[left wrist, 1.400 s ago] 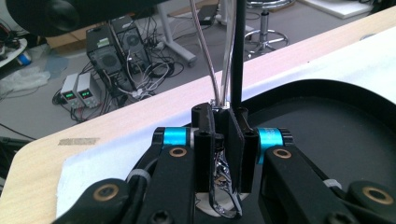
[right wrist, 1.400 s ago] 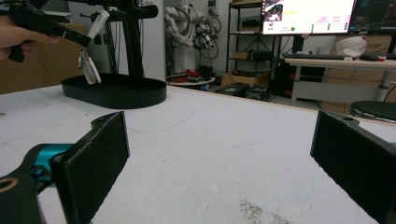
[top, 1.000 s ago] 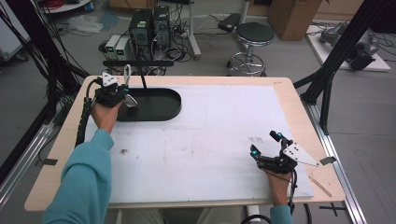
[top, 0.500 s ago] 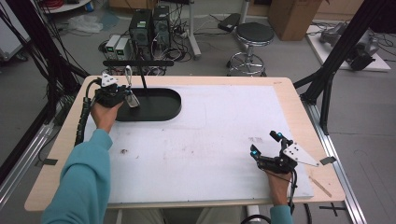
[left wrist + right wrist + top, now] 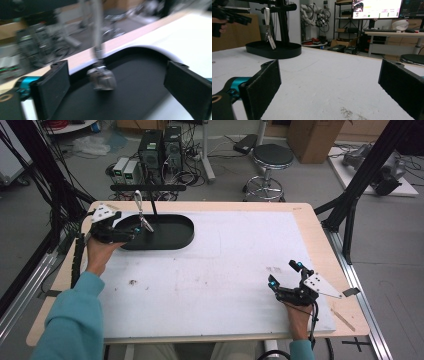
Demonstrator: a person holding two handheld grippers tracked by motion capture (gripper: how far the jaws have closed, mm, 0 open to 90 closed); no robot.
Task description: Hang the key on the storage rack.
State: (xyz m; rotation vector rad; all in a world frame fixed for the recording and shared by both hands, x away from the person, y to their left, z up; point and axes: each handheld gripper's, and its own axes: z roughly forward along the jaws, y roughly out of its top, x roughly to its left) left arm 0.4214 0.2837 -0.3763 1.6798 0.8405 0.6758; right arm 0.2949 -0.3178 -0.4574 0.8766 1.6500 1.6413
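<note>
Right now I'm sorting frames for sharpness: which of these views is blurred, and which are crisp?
Left gripper view: smeared by motion blur; the hanging metal tag and the black tray are soft-edged, the background streaked. Right gripper view: sharp, with the tabletop grain and the distant stand clear. High view: evenly lit and steady, though fine detail around the left gripper is small.

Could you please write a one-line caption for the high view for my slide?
Left gripper, jaws just opened, beside a keyring hanging on the black stand; right gripper rests open.
</note>
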